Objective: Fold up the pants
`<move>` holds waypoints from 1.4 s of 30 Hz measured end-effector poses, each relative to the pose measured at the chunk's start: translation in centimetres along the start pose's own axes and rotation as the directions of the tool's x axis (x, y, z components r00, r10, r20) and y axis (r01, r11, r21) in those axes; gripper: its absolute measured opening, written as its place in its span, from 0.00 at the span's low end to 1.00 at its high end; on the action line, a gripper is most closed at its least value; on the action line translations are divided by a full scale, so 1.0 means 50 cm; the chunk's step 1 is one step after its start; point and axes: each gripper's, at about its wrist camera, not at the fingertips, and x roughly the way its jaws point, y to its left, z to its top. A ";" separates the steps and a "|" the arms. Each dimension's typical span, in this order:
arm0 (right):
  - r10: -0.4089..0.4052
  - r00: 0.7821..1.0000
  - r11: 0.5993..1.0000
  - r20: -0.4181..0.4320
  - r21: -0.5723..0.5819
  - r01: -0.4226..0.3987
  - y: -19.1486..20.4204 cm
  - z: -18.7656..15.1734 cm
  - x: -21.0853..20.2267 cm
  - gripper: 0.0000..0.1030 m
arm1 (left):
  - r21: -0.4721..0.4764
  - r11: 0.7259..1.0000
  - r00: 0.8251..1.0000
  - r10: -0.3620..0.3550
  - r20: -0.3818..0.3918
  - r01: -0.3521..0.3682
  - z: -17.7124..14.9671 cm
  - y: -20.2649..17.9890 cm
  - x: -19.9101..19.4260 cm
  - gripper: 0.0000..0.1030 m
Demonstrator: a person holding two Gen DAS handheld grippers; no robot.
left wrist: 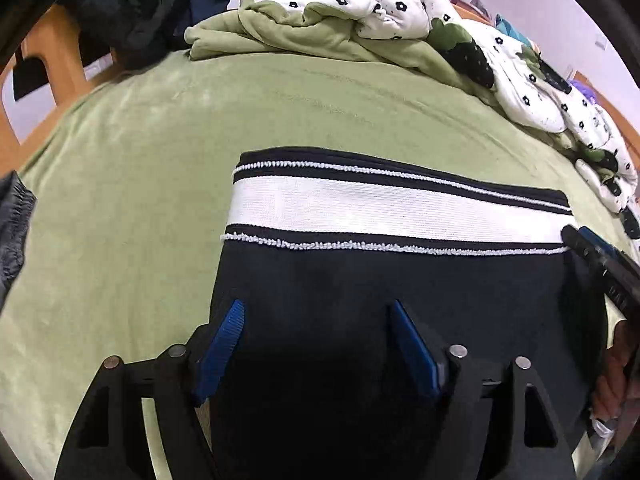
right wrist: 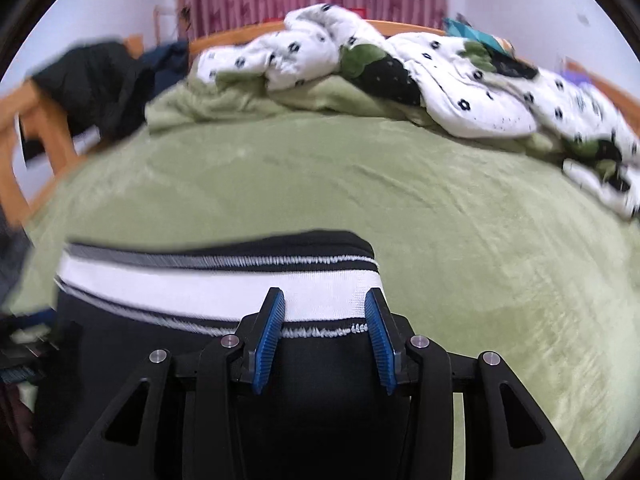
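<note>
Pants [left wrist: 360, 280] lie flat on the bed [left wrist: 160, 160], stripe running crosswise ahead. Left claw [left wrist: 316, 312] spread over the left edge; right claw [right wrist: 325, 300] spread, empty, at the stripe's right end.

Left gripper [left wrist: 316, 308] fingers spread, right gripper [right wrist: 325, 300] parted

I count one pair of black pants [left wrist: 384, 280] on the bed, with one broad white band across it and two thin white stitched lines, one along each side of that band. I see two grippers: my left gripper [left wrist: 316, 316] and my right gripper [right wrist: 325, 304], each with two blue finger pads. One green sheet [left wrist: 160, 168] covers the bed. One white flowered quilt [left wrist: 392, 4] lies bunched at the far side. One dark garment [left wrist: 120, 8] hangs over the wooden frame.
</note>
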 end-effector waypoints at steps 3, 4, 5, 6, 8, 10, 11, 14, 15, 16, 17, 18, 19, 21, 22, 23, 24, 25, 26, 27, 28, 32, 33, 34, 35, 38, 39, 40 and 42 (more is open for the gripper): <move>-0.001 1.000 1.000 0.005 -0.012 0.001 0.001 -0.003 -0.008 0.42 | -0.023 1.000 1.000 -0.010 -0.019 0.010 0.010 0.007 0.000 0.76; 0.009 1.000 1.000 -0.002 0.006 -0.009 -0.005 -0.003 -0.009 0.42 | -0.025 1.000 1.000 -0.008 -0.015 0.008 0.009 0.007 -0.001 0.76; 0.016 1.000 1.000 -0.005 0.016 -0.016 -0.011 -0.002 -0.009 0.42 | -0.020 1.000 1.000 -0.003 -0.016 0.003 0.006 0.005 -0.002 0.76; 0.020 1.000 1.000 -0.007 0.023 -0.019 -0.015 -0.003 -0.011 0.42 | -0.012 1.000 1.000 0.001 -0.019 -0.001 0.002 0.002 -0.003 0.76; 0.013 1.000 1.000 -0.013 0.015 -0.013 -0.017 -0.004 -0.018 0.42 | -0.003 1.000 1.000 0.009 -0.023 -0.009 -0.005 -0.004 -0.008 0.76; 0.009 1.000 1.000 -0.020 0.010 -0.009 -0.018 -0.006 -0.025 0.42 | 0.002 1.000 0.999 0.004 -0.033 -0.003 -0.015 -0.009 -0.015 0.74; 0.010 1.000 1.000 -0.026 0.005 -0.010 -0.017 -0.011 -0.032 0.42 | 0.010 1.000 0.999 0.004 -0.038 -0.004 -0.021 -0.014 -0.019 0.74; 0.012 0.999 1.000 -0.049 0.005 -0.012 -0.012 -0.026 -0.047 0.44 | 0.053 0.998 0.999 0.019 -0.029 -0.017 -0.043 -0.036 -0.038 0.74; 0.014 0.999 1.000 -0.051 0.009 -0.014 -0.011 -0.030 -0.051 0.44 | 0.062 0.998 0.999 0.021 -0.025 -0.019 -0.049 -0.041 -0.044 0.74; 0.021 0.998 1.000 -0.055 0.016 -0.020 -0.011 -0.035 -0.057 0.44 | 0.070 0.997 1.000 0.024 -0.019 -0.023 -0.056 -0.046 -0.051 0.74; 0.028 0.998 0.999 -0.060 0.019 -0.026 -0.009 -0.041 -0.065 0.45 | 0.073 0.997 1.000 0.025 -0.015 -0.024 -0.061 -0.049 -0.056 0.74; 0.030 0.998 0.999 -0.062 0.020 -0.029 -0.007 -0.044 -0.072 0.45 | 0.072 0.997 1.000 0.023 -0.016 -0.022 -0.064 -0.051 -0.061 0.74; 0.036 0.997 0.999 -0.065 0.024 -0.035 -0.006 -0.047 -0.079 0.45 | 0.066 0.998 1.000 0.017 -0.018 -0.016 -0.068 -0.051 -0.067 0.74; 0.061 0.995 0.998 -0.080 0.026 -0.059 -0.003 -0.055 -0.093 0.44 | 0.050 0.999 1.000 0.004 -0.024 -0.002 -0.081 -0.047 -0.079 0.74; 0.070 0.993 0.998 -0.091 0.015 -0.069 0.001 -0.060 -0.100 0.44 | 0.045 0.999 1.000 -0.003 -0.031 0.004 -0.087 -0.046 -0.082 0.74; 0.070 0.993 0.998 -0.098 0.002 -0.070 0.004 -0.064 -0.105 0.45 | 0.041 0.999 0.999 -0.013 -0.043 0.015 -0.095 -0.046 -0.085 0.74; 0.059 0.993 0.998 -0.102 -0.015 -0.061 0.007 -0.069 -0.111 0.44 | 0.042 0.999 0.998 -0.018 -0.052 0.020 -0.101 -0.048 -0.087 0.74; 0.044 0.994 0.998 -0.105 -0.031 -0.047 0.010 -0.076 -0.119 0.44 | 0.049 0.999 0.998 -0.016 -0.056 0.019 -0.110 -0.051 -0.091 0.74; 0.030 0.993 0.999 -0.115 -0.042 -0.035 0.011 -0.082 -0.122 0.45 | 0.059 0.998 0.998 -0.011 -0.054 0.014 -0.119 -0.054 -0.096 0.74; 0.026 0.992 0.999 -0.126 -0.044 -0.031 0.010 -0.086 -0.124 0.45 | 0.067 0.998 0.999 -0.003 -0.052 0.007 -0.128 -0.058 -0.102 0.74; 0.026 0.990 0.999 -0.140 -0.041 -0.032 0.007 -0.092 -0.127 0.44 | 0.073 0.997 0.999 0.000 -0.054 0.004 -0.135 -0.061 -0.107 0.74; 0.021 0.985 1.000 -0.173 -0.010 -0.023 -0.011 -0.120 -0.142 0.46 | 0.086 0.996 0.998 0.005 -0.055 0.000 -0.160 -0.068 -0.131 0.74; 0.020 0.983 1.000 -0.182 -0.001 -0.020 -0.014 -0.127 -0.145 0.47 | 0.083 0.997 0.999 0.007 -0.054 -0.002 -0.163 -0.066 -0.137 0.74; 0.019 0.981 1.000 -0.196 0.011 -0.017 -0.019 -0.137 -0.148 0.48 | 0.078 0.997 0.998 0.008 -0.056 -0.004 -0.163 -0.064 -0.139 0.74; 0.024 0.978 1.000 -0.207 0.024 -0.019 -0.023 -0.146 -0.152 0.48 | 0.068 0.998 0.998 0.008 -0.060 -0.004 -0.166 -0.060 -0.143 0.74; 0.024 0.974 0.999 -0.224 0.034 -0.017 -0.029 -0.162 -0.162 0.48 | 0.044 0.999 0.998 0.021 -0.052 -0.019 -0.176 -0.047 -0.156 0.74; 0.017 0.975 1.000 -0.223 0.026 -0.012 -0.030 -0.166 -0.168 0.48 | 0.040 0.999 0.998 0.028 -0.049 -0.026 -0.180 -0.043 -0.161 0.74; 0.011 0.974 1.000 -0.226 0.015 -0.008 -0.031 -0.169 -0.174 0.48 | 0.038 0.999 0.998 0.031 -0.050 -0.029 -0.184 -0.040 -0.164 0.74; 0.003 0.973 1.000 -0.229 0.012 0.000 -0.035 -0.174 -0.184 0.48 | 0.030 0.999 0.998 0.029 -0.057 -0.027 -0.194 -0.032 -0.171 0.75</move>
